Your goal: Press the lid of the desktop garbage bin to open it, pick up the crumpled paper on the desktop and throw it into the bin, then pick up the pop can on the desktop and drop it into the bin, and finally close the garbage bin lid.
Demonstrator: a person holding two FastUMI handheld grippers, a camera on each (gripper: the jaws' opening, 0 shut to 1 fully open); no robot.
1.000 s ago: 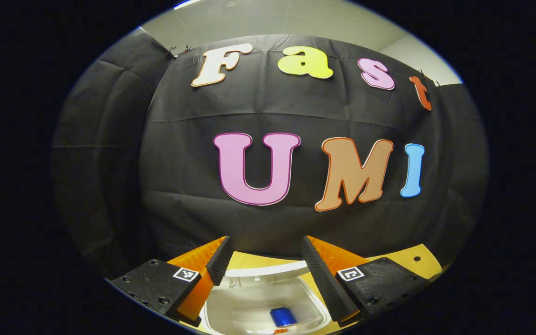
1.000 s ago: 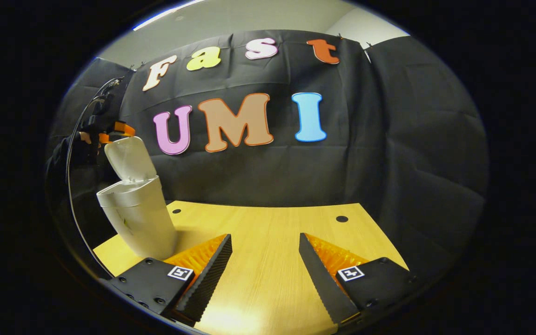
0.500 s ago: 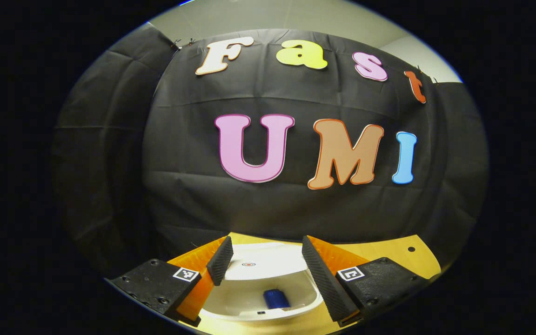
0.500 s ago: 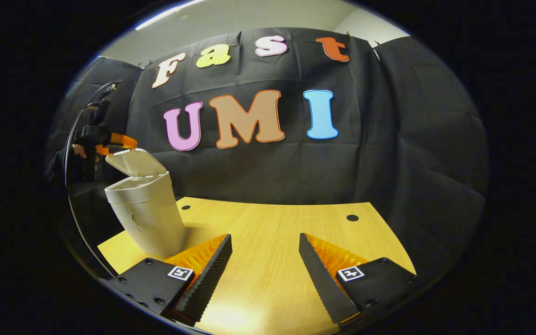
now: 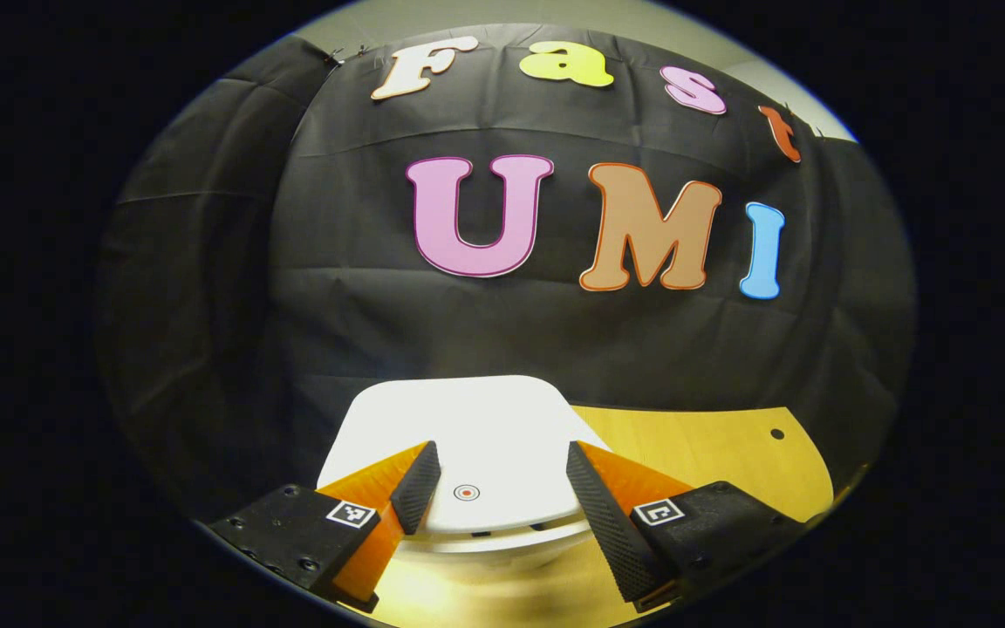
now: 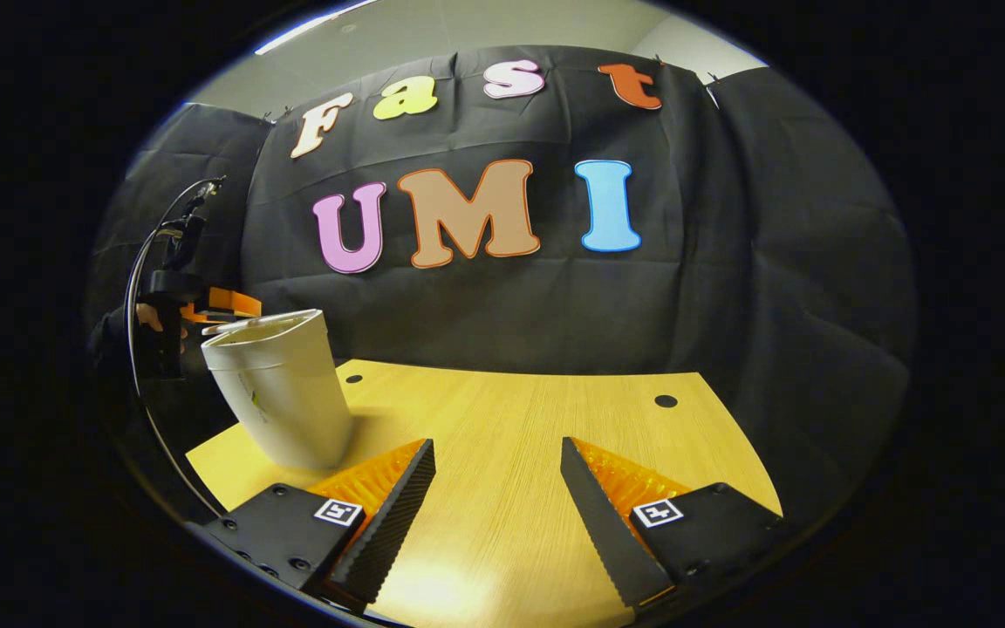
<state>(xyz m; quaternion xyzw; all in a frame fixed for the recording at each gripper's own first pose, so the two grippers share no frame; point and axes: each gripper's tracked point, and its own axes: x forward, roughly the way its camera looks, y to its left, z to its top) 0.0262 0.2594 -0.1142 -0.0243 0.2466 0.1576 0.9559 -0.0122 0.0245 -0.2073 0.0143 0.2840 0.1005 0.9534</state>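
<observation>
The white bin stands at the left of the wooden table in the right gripper view, its lid lying nearly flat on the rim. The left gripper, held by a hand, rests at the lid's top there. In the left gripper view the white lid with a small red-ringed dot spreads just under my open left gripper, fingers to either side of the dot. My right gripper hovers open over bare tabletop, nothing between its fingers.
Black cloth walls close in the back and sides of the booth. The table has small dark holes near its far edge. A cable loops down from the left gripper beside the bin.
The bin lid has swung down from upright to nearly flat under the left gripper. The blue can inside the bin has gone out of sight beneath it. The right gripper barely shifted.
</observation>
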